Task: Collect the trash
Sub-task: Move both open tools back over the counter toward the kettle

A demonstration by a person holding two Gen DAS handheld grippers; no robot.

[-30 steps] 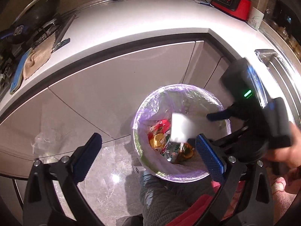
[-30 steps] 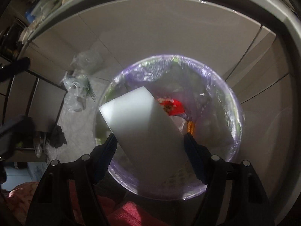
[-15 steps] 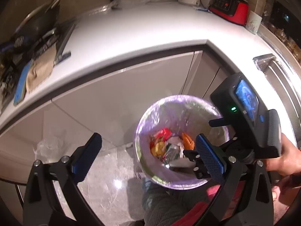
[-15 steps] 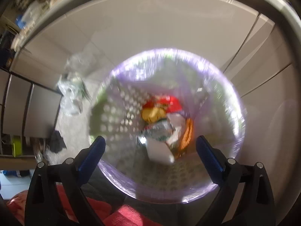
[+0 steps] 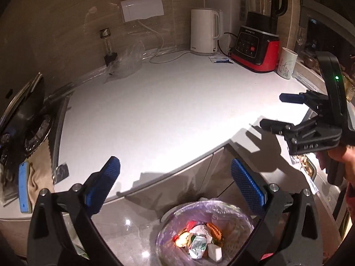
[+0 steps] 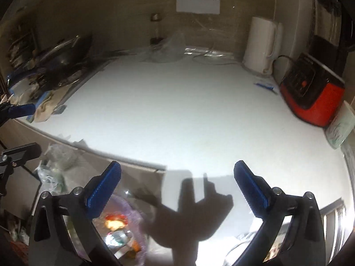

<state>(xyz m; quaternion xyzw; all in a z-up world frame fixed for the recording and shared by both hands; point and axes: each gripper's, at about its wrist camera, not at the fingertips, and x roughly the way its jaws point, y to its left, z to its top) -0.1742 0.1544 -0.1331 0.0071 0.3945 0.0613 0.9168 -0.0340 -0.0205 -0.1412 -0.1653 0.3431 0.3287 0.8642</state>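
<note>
A round trash bin lined with a purple bag stands on the floor by the cabinet. It holds wrappers and a white block. The bin also shows blurred in the right wrist view. My left gripper is open and empty above the counter edge and the bin. My right gripper is open and empty over the white counter. In the left wrist view the right gripper sits at the right, raised above the counter.
On the counter stand a white kettle, a red blender, a white cup, a clear plastic bag and a small blue-white packet. A pan and stove are at the left.
The right gripper let go of the white block, which now lies in the bin. Both grippers rose and tilted up from the bin toward the counter.
</note>
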